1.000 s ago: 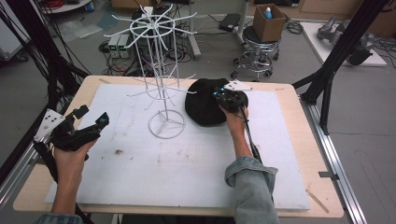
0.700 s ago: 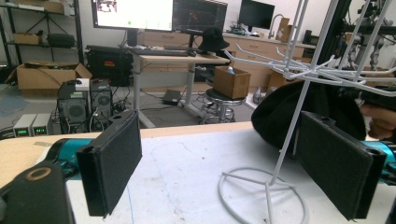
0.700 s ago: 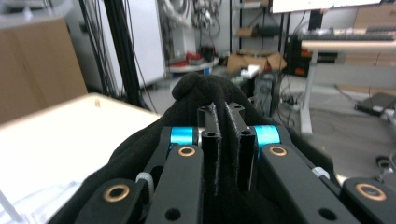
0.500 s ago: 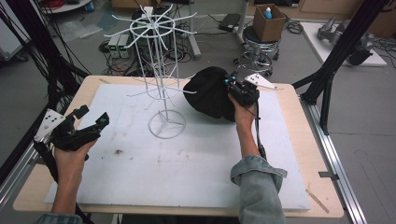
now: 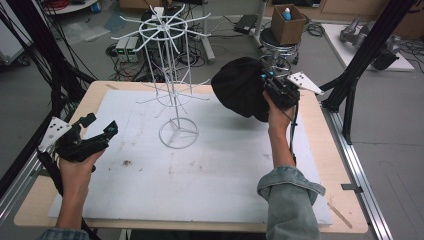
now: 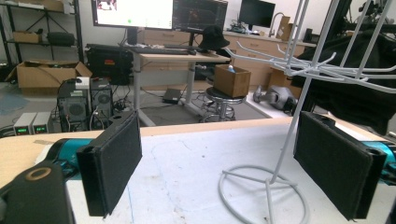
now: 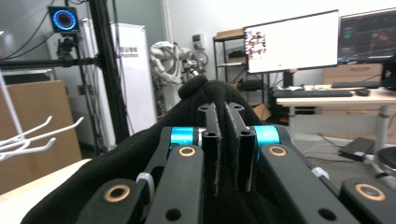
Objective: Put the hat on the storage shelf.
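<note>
The right claw pinches a black hat above the table's far edge (beside the rack); the left claw gapes empty.

Even, diffuse overhead light in the high view, no hard shadows; the white surface reads bright but not clipped, with only a faint soft shadow under the wire rack. Black hat is a near-featureless dark mass, fabric detail lost. Mild softness overall, slight bowing toward the frame edges. Left gripper view: sharp enough on the pads, background monitors blown to glare, wide-angle stretch at the sides. Right gripper view: white monitor clipped, glowing ring light upper left, the close hat is crushed black, foreground slightly soft
</note>
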Demonstrator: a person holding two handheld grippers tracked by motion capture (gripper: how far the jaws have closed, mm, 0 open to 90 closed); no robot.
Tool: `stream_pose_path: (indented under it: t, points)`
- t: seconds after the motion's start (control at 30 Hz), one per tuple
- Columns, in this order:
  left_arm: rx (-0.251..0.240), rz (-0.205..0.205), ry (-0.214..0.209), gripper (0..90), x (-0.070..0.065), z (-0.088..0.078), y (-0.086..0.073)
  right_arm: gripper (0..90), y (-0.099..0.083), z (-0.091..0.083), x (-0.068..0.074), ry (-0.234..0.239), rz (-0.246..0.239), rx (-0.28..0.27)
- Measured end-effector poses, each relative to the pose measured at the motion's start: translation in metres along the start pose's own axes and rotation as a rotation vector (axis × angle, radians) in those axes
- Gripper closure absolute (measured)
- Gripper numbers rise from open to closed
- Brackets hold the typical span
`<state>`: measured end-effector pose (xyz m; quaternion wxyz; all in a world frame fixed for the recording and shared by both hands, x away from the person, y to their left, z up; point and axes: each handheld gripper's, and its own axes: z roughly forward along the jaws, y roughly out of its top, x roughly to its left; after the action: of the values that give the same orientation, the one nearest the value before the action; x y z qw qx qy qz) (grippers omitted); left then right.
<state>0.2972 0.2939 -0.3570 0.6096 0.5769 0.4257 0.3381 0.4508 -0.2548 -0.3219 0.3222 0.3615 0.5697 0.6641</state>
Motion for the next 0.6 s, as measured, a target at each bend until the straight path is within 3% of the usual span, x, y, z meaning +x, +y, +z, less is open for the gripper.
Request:
stream_pose_path:
  t: [0.1,0.27,0.6]
  points:
    - [0.003,0.002,0.002,15.6,0.001,0.0,0.0,86.1,0.008,-0.007,-0.005,-0.02,-0.003,-0.003]
    - [0.001,0.0,0.005,15.5,0.001,0.0,0.0,86.1,0.03,-0.011,-0.006,-0.027,-0.055,-0.023]
    - [-0.001,0.002,0.0,15.6,0.0,0.0,0.0,86.1,0.072,-0.017,-0.004,-0.025,-0.054,-0.099]
